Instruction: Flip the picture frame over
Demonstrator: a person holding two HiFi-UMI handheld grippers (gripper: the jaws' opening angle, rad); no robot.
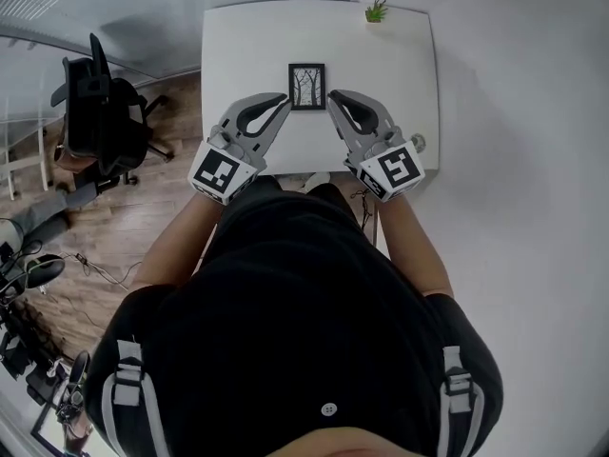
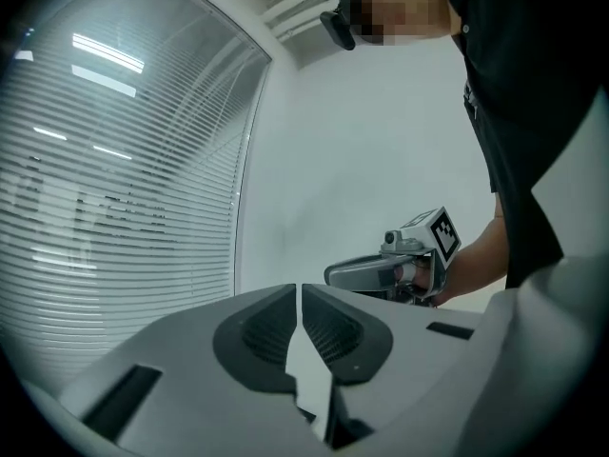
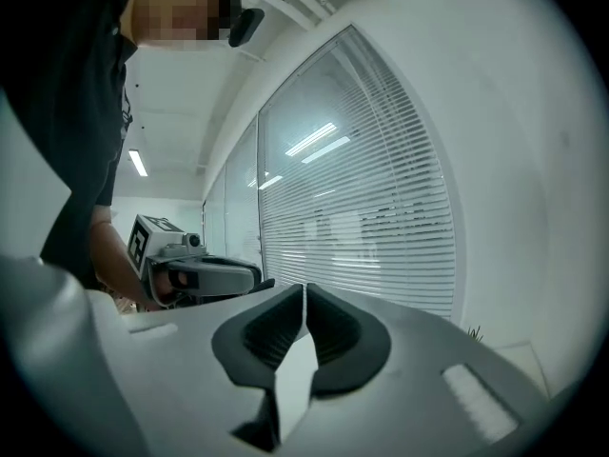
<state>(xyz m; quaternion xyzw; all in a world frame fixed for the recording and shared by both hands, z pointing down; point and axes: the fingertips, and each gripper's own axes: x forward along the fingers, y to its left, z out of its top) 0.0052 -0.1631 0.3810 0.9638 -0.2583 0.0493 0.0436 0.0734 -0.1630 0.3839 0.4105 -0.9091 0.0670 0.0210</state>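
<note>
Office chair (image 1: 105,112): standing on the wood floor, well left of the table.
Table (image 1: 238,46): white, bearing the frame near its middle and the plant at its far right corner.
Left gripper (image 1: 284,103): hovering just left of the picture frame in the head view. Pointing inward toward it, tip near its lower left corner. Pressing its jaws together with nothing between them, as the left gripper view shows.
Picture frame (image 1: 306,86): lying flat on the table, picture side up. Showing bare trees inside a black border. Sitting between the two gripper tips, held by neither.
Right gripper (image 1: 334,97): hovering just right of the frame, mirroring the other gripper. Pressing its jaws together too, pinching nothing, and facing across toward the window blinds (image 3: 381,217) in its own view.
Plant (image 1: 377,11): standing small and green, well apart from the frame.
</note>
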